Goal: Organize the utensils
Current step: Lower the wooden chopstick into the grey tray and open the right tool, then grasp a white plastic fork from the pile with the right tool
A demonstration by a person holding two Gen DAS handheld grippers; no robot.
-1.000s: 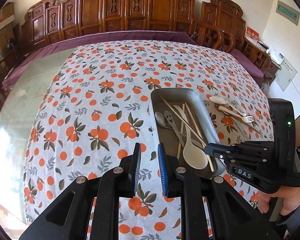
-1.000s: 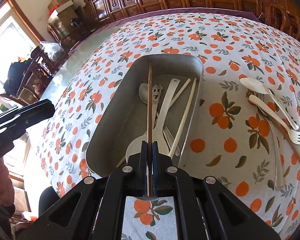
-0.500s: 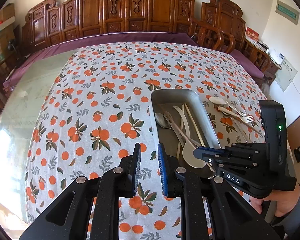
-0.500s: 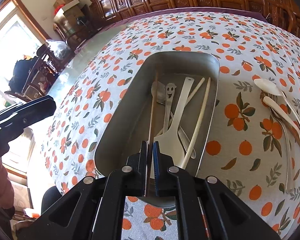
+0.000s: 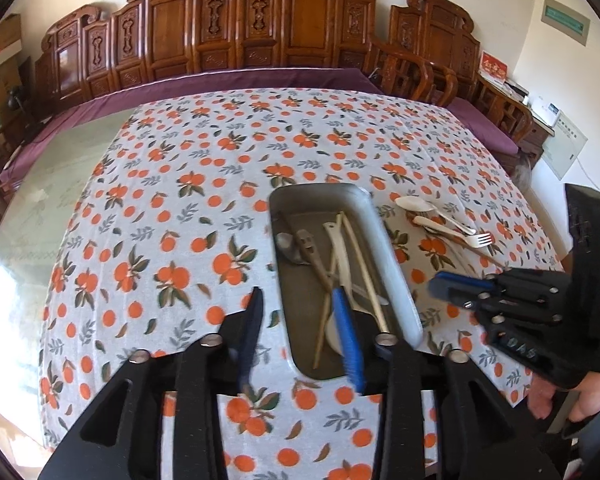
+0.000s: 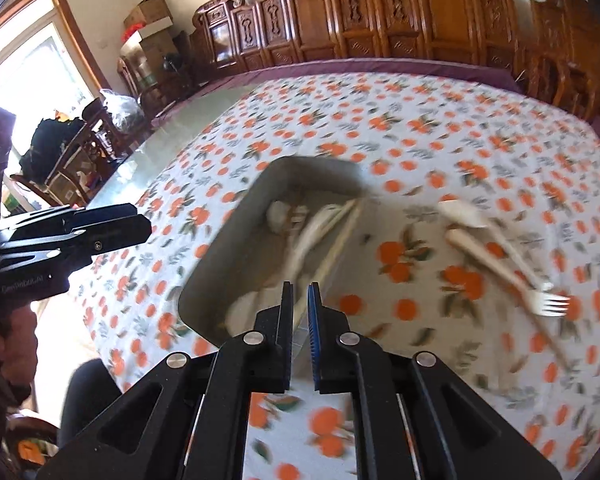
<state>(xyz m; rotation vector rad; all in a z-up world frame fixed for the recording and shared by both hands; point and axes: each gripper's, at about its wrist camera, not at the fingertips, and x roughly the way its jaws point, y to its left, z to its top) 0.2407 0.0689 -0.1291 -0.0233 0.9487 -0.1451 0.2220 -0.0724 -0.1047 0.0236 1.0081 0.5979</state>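
Note:
A grey metal tray [image 5: 392, 264] on the orange-print tablecloth holds several utensils: a white spoon [image 5: 340, 240], pale chopsticks [image 5: 366, 268], a brown chopstick [image 5: 320, 268] and a metal smiley-face spoon [image 5: 306, 240]. My left gripper [image 5: 297, 294] hovers over the tray's near left corner, its jaws opening and nothing between them. My right gripper [image 6: 300, 286] hangs above the tray's [image 6: 220, 248] near end, shut to a narrow slit and empty. It also shows in the left wrist view as the right gripper [image 5: 440, 284], just right of the tray. On the cloth lie white spoons [image 5: 416, 204] and a white fork [image 6: 552, 304].
Carved wooden chairs [image 5: 260, 28] line the table's far side, with a purple cloth edge [image 5: 220, 84] before them. Bare glass tabletop [image 5: 32, 208] lies left of the printed cloth. A person's hand [image 5: 580, 396] holds the right gripper at the near right.
The right gripper let go of the brown chopstick, which now lies in the tray, and it rose back toward the right. The left gripper's jaws spread wide and it shifted toward the tray.

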